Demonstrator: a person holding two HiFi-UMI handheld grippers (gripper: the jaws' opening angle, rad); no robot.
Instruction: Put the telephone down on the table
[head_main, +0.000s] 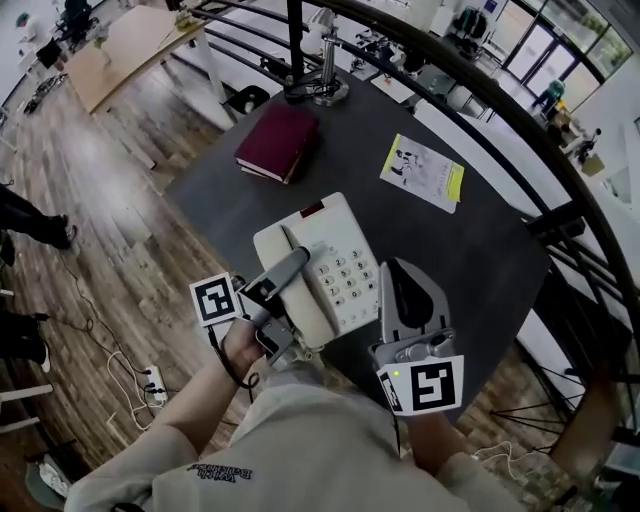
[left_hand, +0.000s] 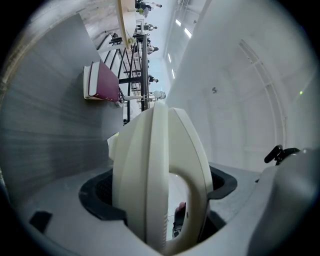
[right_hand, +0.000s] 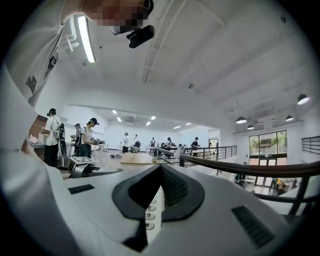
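The jaws of the left gripper (head_main: 296, 262) are pressed on the handset (head_main: 312, 312), which is pinched between them. The jaws of the right gripper (head_main: 394, 268) are seen pushed together at their tips, with nothing held. The telephone (head_main: 335, 250) is found at the near edge of the dark table (head_main: 460, 250), close to the person; whether it rests flat on the table cannot be told. Its long side runs from the person out across the table, and its top end is pointed toward the red book (head_main: 278, 142). The handset is laid along the telephone's left side, in line with it. The right gripper is held just beside the telephone's right side. A paper sheet (head_main: 422, 172) is seen past the telephone, to the right of the book. In the left gripper view, the handset (left_hand: 150, 165) is seen end-on and fills the space in the left gripper (left_hand: 160, 185), and the book (left_hand: 102, 82) is seen far behind it. In the right gripper view, only a thin slit is left in the right gripper (right_hand: 159, 172), and a few keys (right_hand: 149, 216) of the telephone are seen through it. People (right_hand: 89, 137) standing in the room are shown only there.
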